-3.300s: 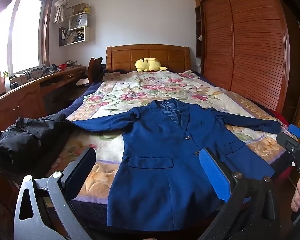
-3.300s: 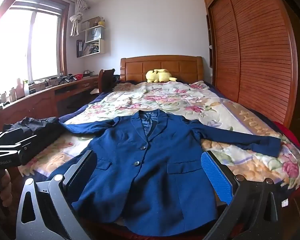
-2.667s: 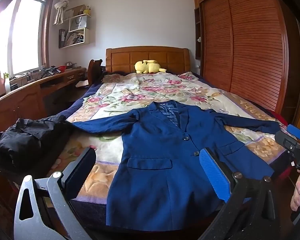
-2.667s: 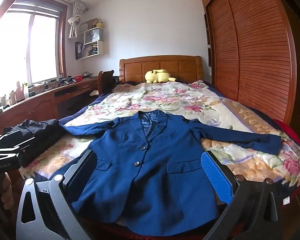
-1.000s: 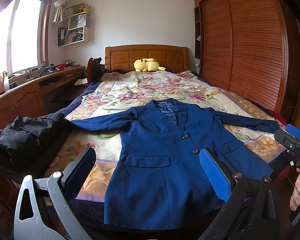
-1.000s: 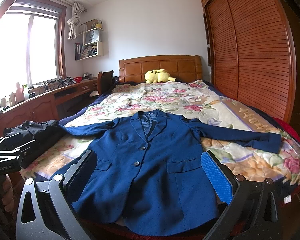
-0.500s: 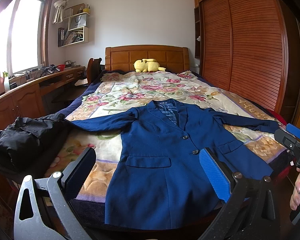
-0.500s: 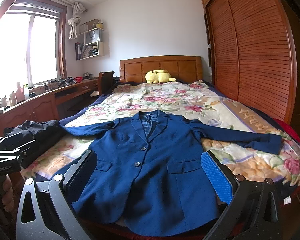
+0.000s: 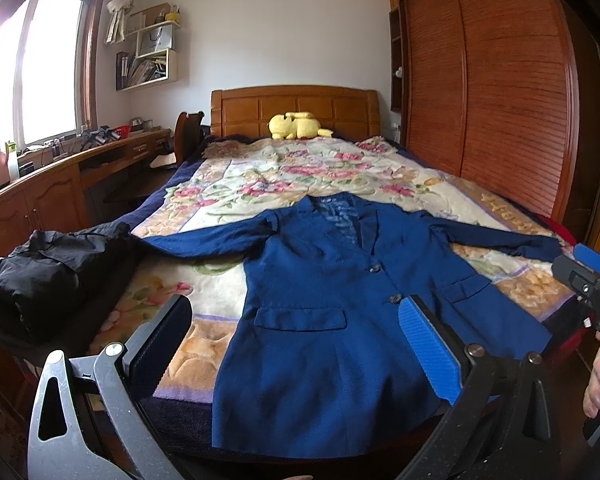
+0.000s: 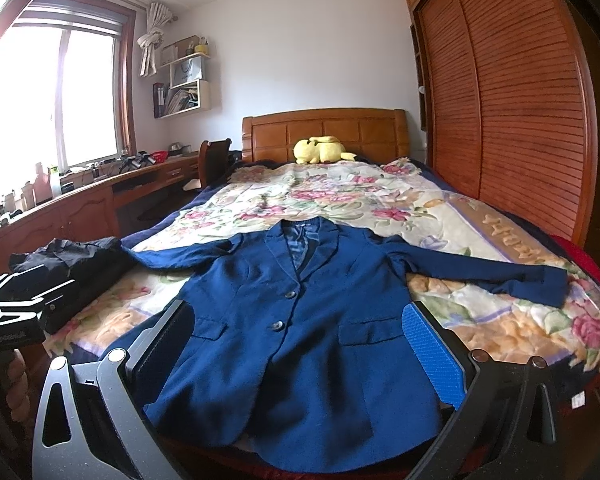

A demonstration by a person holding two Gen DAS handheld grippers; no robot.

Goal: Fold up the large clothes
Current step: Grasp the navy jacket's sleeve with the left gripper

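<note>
Blazer [image 9: 324, 312]: navy, laid face up on the bed [image 9: 228, 184], front buttoned, collar toward the headboard, hem hanging over the foot edge nearest both cameras.
Sleeves: spread out to either side; left cuff reaches the black clothes pile [image 9: 40, 264], right cuff [image 10: 540, 284] lies flat on the floral blanket.
Left gripper [image 9: 296, 344]: jaws wide apart, nothing between them, held short of the hem.
Right gripper [image 10: 300, 344]: same, wide open and empty, centred on the lower front, not touching.
Progress: my read, no fold made yet.
Handling: probably medium weight, lined, shoulders and lapels stiffer than the rest; body cloth soft and will drape and sag when lifted. Lining likely slick, so layers may slide.
Grip points: likely a cuff or shoulder seam to bring a sleeve across the chest, then hem corners for the fold up.
Risk: hem overhang may drag the blazer off the bed edge if pulled toward the cameras.
</note>
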